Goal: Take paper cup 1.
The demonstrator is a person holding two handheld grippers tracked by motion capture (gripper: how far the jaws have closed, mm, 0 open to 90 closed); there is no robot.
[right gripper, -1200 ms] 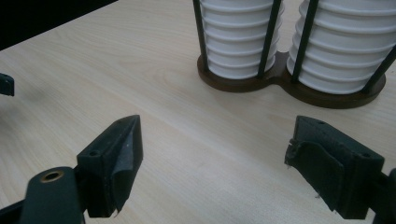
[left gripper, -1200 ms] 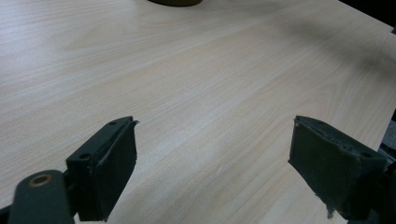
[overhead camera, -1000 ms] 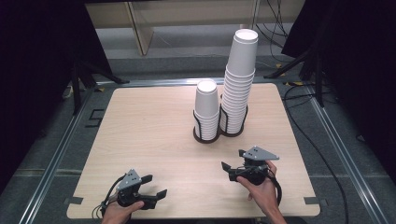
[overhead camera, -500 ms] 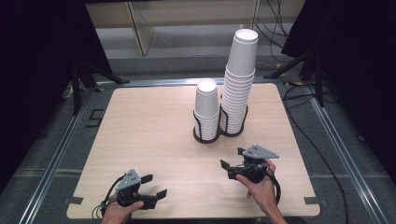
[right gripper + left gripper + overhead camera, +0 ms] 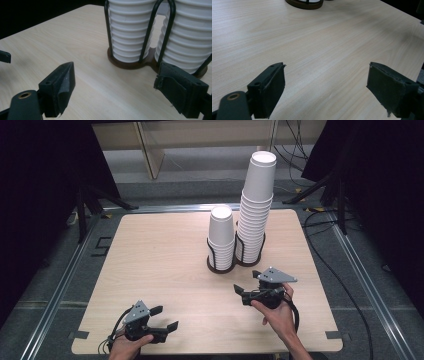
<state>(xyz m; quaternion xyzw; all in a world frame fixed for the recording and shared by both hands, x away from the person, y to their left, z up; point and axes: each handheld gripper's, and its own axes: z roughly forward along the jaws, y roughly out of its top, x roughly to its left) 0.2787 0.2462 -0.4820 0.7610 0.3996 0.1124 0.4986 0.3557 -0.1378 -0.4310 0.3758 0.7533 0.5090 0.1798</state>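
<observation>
Two stacks of white paper cups stand in a dark wire holder [image 5: 220, 268] at the table's middle back: a short stack [image 5: 221, 237] on the left and a tall stack [image 5: 256, 210] on the right. My right gripper [image 5: 247, 282] hovers just in front of the holder, open, with nothing between its jaws. In the right gripper view [image 5: 115, 72] the short stack [image 5: 130, 30] and the tall stack [image 5: 190, 37] rise close ahead behind the holder's wires [image 5: 150, 30]. My left gripper [image 5: 167, 317] rests near the front left edge, open and empty. In the left gripper view [image 5: 325, 72] it faces bare wood.
The light wooden table [image 5: 160, 255] has rounded corners and a metal frame around it. The holder's base [image 5: 304, 3] sits far ahead in the left gripper view. Black stands and cables [image 5: 345, 285] lie on the grey floor beyond the table's edges.
My right gripper has crept a little toward the cup holder. The left gripper has stayed where it was.
</observation>
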